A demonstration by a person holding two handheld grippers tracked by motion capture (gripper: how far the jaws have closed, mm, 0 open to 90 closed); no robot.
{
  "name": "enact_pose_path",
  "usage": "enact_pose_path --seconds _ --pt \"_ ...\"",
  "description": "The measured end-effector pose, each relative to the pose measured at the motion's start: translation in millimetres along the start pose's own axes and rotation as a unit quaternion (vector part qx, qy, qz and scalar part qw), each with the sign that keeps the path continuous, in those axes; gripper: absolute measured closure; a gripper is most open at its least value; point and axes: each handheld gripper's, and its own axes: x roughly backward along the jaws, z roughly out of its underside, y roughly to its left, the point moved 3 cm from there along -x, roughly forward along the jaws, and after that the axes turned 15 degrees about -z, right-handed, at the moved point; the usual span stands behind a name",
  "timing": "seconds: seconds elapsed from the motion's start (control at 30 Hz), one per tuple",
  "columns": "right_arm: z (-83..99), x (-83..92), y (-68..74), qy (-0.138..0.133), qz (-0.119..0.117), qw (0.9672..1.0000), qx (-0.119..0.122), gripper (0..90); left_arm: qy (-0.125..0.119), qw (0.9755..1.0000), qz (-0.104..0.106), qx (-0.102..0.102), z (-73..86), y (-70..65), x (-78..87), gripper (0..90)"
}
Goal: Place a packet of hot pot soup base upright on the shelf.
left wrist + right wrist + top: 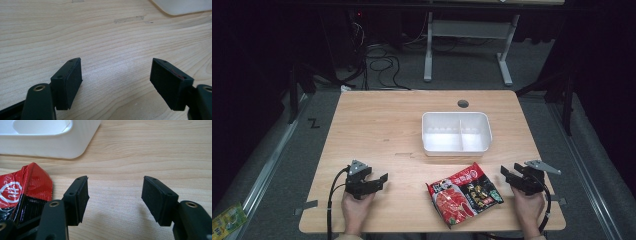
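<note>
Red crinkly packet (464,195) looks light and slippery; better pinch its edge. Left tongs (379,181) and right tongs (508,175) both stand spread, empty.

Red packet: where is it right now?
High view: the packet lies flat near the table's front edge, just in front of the white tray, left of the right tool.

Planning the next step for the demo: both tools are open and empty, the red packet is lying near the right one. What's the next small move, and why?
Probably slide the right tool left toward the red packet and straddle its near edge. Its jaws stand open with nothing between them, and the packet lies flat just beside it, while the left tool sits farther off over bare table. The white divided tray beyond looks like the likely destination.
</note>
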Motion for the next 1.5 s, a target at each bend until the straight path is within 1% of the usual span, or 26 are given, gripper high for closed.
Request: enact_pose_path --seconds 0.13,0.23,0.3,0.4,0.63,0.7,0.77,0.8,0.83,0.87,0.9,0.93,0.97,1.07,1.13,1.2,1.27,1.4,1.43,1.47,1.5 --pt "-0.1 -0.6 -0.5 0.003 -0.001 1.0 0.001 38.5 0.0 1.0 0.0 -0.002 0.0 -0.5 -0.4 26.3" --pt "0.0 -1.2 0.0 0.007 0.0 1.0 -0.003 38.2 0.001 1.0 0.001 0.0 0.0 0.1 -0.1 26.3" --pt "-0.3 -1.8 -0.5 0.01 0.0 0.9999 0.003 38.0 0.003 1.0 0.0 -0.001 -0.1 -0.1 -0.3 26.3" --pt "-0.1 -1.9 0.2 0.012 0.001 0.9999 -0.001 37.9 0.002 1.0 0.0 -0.001 0.0 -0.1 -0.1 26.3" --pt "0.0 -2.5 0.8 0.015 0.002 0.9999 -0.001 37.9 0.001 1.0 0.002 0.0 0.0 0.1 -0.2 26.3" --pt "-0.1 -2.8 0.8 0.018 0.002 0.9998 0.003 38.0 0.001 1.0 0.002 0.001 0.0 0.2 -0.1 26.3" --pt "-0.1 -4.8 2.8 0.03 0.0 0.9995 0.012 38.2 0.001 1.0 0.003 0.002 -0.1 0.3 -0.2 26.3" --pt "-0.1 -4.8 2.8 0.03 0.0 0.9995 0.012 38.2 0.001 1.0 0.003 0.002 -0.1 0.3 -0.2 26.3" --pt "-0.2 -6.4 4.3 0.035 -0.004 0.9992 0.016 41.0 0.002 1.0 0.003 0.0 -0.2 0.1 -0.2 26.4" --pt "-0.5 -6.7 2.7 0.04 -0.012 0.9989 0.02 42.4 0.004 1.0 0.003 0.0 -0.2 0.1 -0.5 26.5" --pt "-0.7 -7.0 1.8 0.041 -0.015 0.999 0.01 42.1 0.004 1.0 0.004 0.0 -0.3 -0.1 -0.6 26.5" --pt "-0.7 -6.5 1.3 0.039 -0.016 0.9991 0.004 43.3 0.002 1.0 0.003 -0.002 -0.2 -0.6 -0.5 26.5" --pt "-0.7 -5.5 0.6 0.034 -0.021 0.9992 0.006 44.1 0.0 1.0 0.003 -0.003 -0.2 -0.8 -0.4 26.5" --pt "0.4 -4.6 2.7 0.034 -0.026 0.9991 0.005 44.4 0.0 1.0 0.003 -0.003 -0.2 -0.6 -0.5 26.6" --pt "1.9 -1.6 5.6 0.028 -0.036 0.9989 0.01 44.3 0.002 1.0 0.003 -0.003 -0.2 -0.4 -0.2 26.6" --pt "3.1 0.6 7.6 0.025 -0.038 0.999 0.0 44.0 0.001 1.0 0.002 -0.001 -0.2 -0.6 -0.6 26.6" --pt "4.0 2.4 8.0 0.03 -0.041 0.9987 -0.007 42.9 0.002 1.0 0.002 -0.001 -0.3 -0.5 -0.8 26.5" --pt "4.8 8.2 10.2 0.028 -0.05 0.9983 -0.01 43.4 0.002 1.0 0.0 -0.001 -0.2 -0.1 -0.2 26.5" --pt "4.8 10.3 10.5 0.025 -0.054 0.9982 -0.005 43.3 0.001 1.0 0.002 0.0 -0.2 0.2 -0.2 26.5" --pt "6.2 14.8 14.8 0.022 -0.062 0.9978 -0.014 43.4 0.001 1.0 0.002 0.001 -0.2 0.2 -0.1 26.4" --pt "6.8 15.9 15.9 0.02 -0.064 0.9977 -0.011 43.7 0.001 1.0 0.002 0.0 -0.2 0.2 -0.2 26.4"
